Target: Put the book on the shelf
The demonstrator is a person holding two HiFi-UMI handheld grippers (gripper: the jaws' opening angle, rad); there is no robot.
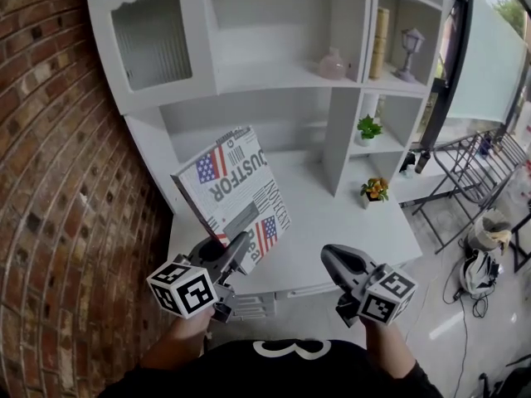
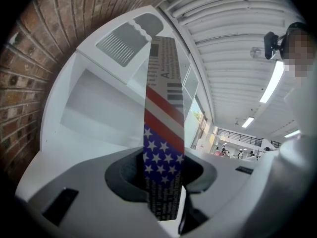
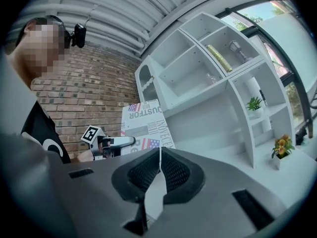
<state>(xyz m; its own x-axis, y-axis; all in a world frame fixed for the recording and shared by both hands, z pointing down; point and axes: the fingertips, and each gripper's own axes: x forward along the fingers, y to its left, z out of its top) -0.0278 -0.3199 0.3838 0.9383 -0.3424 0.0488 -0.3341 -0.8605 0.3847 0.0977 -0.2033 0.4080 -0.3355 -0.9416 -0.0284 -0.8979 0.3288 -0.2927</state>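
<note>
The book (image 1: pixel 236 191) has a newsprint cover with American flag patches and stands tilted above the white desk (image 1: pixel 332 222). My left gripper (image 1: pixel 239 255) is shut on its lower edge. Seen edge-on, the book (image 2: pixel 163 133) rises between the pads in the left gripper view. The book (image 3: pixel 144 128) and left gripper (image 3: pixel 121 142) also show in the right gripper view. My right gripper (image 1: pixel 332 259) hangs in front of the desk edge, shut and empty; its pads (image 3: pixel 159 170) touch. The white shelf unit (image 1: pixel 274 73) stands behind the book.
A pink vase (image 1: pixel 333 63), a yellow book (image 1: pixel 380 44) and a small lamp (image 1: pixel 408 52) occupy upper shelves. Potted plants (image 1: pixel 368 128) and flowers (image 1: pixel 375 191) sit at right. A brick wall (image 1: pixel 58 181) runs along the left. A metal rack (image 1: pixel 465 172) stands on the floor right.
</note>
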